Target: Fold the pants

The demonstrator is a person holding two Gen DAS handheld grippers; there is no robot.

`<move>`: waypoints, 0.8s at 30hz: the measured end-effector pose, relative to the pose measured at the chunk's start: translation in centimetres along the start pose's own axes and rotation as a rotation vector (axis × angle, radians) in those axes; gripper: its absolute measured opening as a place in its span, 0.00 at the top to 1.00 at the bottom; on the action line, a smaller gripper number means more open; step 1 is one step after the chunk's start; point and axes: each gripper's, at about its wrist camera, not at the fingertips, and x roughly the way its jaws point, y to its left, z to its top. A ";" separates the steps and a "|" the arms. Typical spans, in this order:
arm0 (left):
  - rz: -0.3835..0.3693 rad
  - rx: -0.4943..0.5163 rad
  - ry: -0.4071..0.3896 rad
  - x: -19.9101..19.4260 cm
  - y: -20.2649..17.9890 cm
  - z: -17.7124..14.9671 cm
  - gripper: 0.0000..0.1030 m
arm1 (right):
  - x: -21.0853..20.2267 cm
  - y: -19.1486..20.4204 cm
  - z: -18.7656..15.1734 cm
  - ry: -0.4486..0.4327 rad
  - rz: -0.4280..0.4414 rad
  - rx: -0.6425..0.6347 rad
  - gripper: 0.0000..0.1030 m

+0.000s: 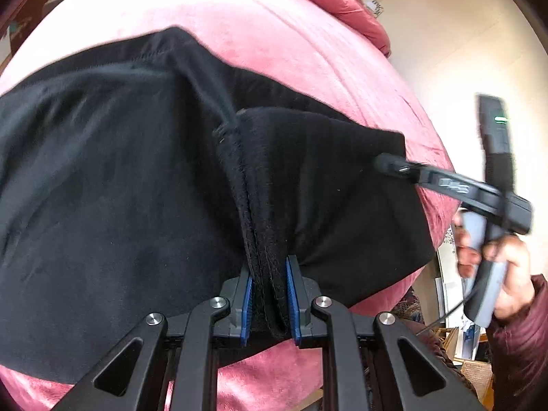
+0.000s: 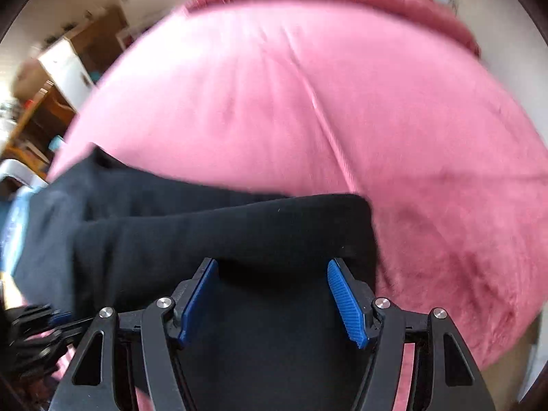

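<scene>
Black pants [image 1: 120, 188] lie spread on a pink blanket [image 1: 274, 34]. My left gripper [image 1: 269, 294] is shut on a bunched, layered edge of the pants, pinched between its blue pads [image 1: 247, 299]. My right gripper [image 2: 274, 294] is open, its blue pads [image 2: 346, 301] wide apart just above the pants [image 2: 222, 233] near their right edge. In the left wrist view the right gripper [image 1: 390, 164] reaches in from the right, its tip at the pants' right corner, held by a hand [image 1: 507, 257]. The right wrist view is motion-blurred.
The pink blanket [image 2: 308, 85] covers a bed and extends far beyond the pants. A darker red duvet [image 1: 342, 3] is bunched at the back. Wooden furniture [image 2: 51, 109] stands at the left, and the left gripper [image 2: 37, 328] shows at the lower left.
</scene>
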 end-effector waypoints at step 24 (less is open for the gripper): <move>0.016 -0.999 -0.409 -20.5 25.6 -9.9 0.68 | -5.8 6.1 -4.8 -0.166 0.151 -0.064 0.29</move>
